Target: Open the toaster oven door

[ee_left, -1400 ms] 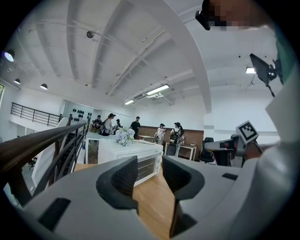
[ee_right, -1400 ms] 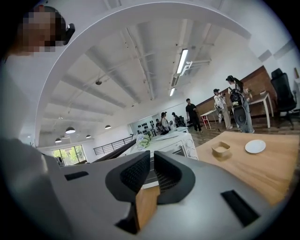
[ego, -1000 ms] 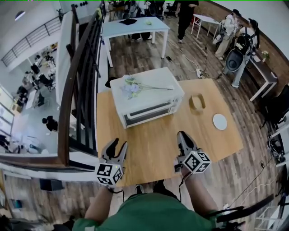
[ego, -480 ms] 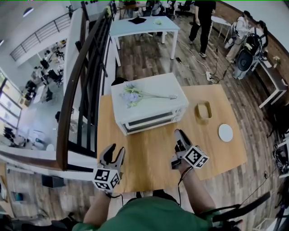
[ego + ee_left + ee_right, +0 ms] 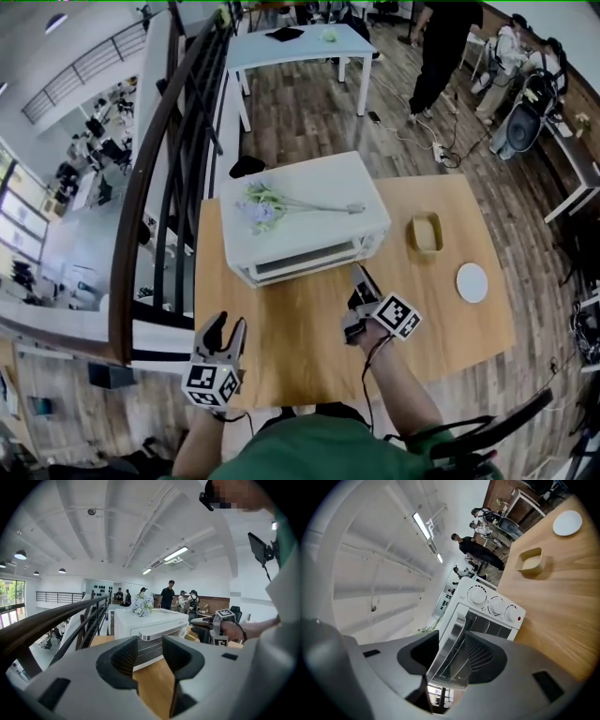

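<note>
A white toaster oven [image 5: 323, 183] stands at the far side of the wooden table [image 5: 300, 328], its door shut and flowers lying on its top. My right gripper [image 5: 357, 275], rolled onto its side, sits just before the oven's front right corner. Its jaws have just been opening and stand open. In the right gripper view the door's silver handle [image 5: 451, 637] runs through the gap of the right gripper [image 5: 452, 657], and the pads do not press on it. My left gripper [image 5: 223, 330] hovers open and empty near the table's front left; the left gripper [image 5: 149, 656] faces the oven [image 5: 154, 626].
A small wooden tray [image 5: 425, 232] and a white plate [image 5: 472, 281] lie on the table to the right of the oven. A dark railing [image 5: 155, 206] runs along the table's left edge. A white table [image 5: 291, 45] and people stand farther back.
My right gripper has moved forward to the oven's front, rolled onto its side and opened its jaws. My left gripper has drifted a little toward the table's front left.
</note>
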Demonstrator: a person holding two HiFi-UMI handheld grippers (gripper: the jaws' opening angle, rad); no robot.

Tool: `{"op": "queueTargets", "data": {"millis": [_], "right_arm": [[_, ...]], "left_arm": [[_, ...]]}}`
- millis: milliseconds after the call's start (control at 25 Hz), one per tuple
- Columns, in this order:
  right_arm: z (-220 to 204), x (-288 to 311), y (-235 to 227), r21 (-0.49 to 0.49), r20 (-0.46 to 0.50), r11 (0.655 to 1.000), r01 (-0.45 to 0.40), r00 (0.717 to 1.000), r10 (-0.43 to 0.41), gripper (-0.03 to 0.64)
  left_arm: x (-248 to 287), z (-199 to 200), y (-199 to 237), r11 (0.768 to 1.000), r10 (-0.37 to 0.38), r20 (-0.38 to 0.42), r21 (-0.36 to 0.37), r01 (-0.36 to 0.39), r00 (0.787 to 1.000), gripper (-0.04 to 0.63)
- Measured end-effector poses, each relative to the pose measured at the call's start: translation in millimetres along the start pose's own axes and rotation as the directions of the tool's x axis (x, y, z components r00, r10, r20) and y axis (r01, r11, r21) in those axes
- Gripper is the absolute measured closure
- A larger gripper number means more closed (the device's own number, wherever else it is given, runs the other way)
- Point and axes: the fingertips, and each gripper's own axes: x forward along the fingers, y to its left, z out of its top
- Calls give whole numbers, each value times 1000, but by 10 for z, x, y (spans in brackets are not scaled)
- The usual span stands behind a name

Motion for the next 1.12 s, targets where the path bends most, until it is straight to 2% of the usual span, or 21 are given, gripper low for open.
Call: {"op": "queueTargets", "data": {"millis": [280,920,1120], "right_arm": [[-38,202,-30,53,-7,998,-30,1000,31,430],[-141,514,-75,110,-43,994,-19,999,24,420],[-169,557,-60,155,-41,987,-38,998,44,459]], "left_arm": [[58,-12,55,1000,18,4,-1,-18,1000,420],[-191,-65,216,996,92,0,-22,-92,996,420],[-204,-82,246,996,91,3,-22,-91,996,420]]}}
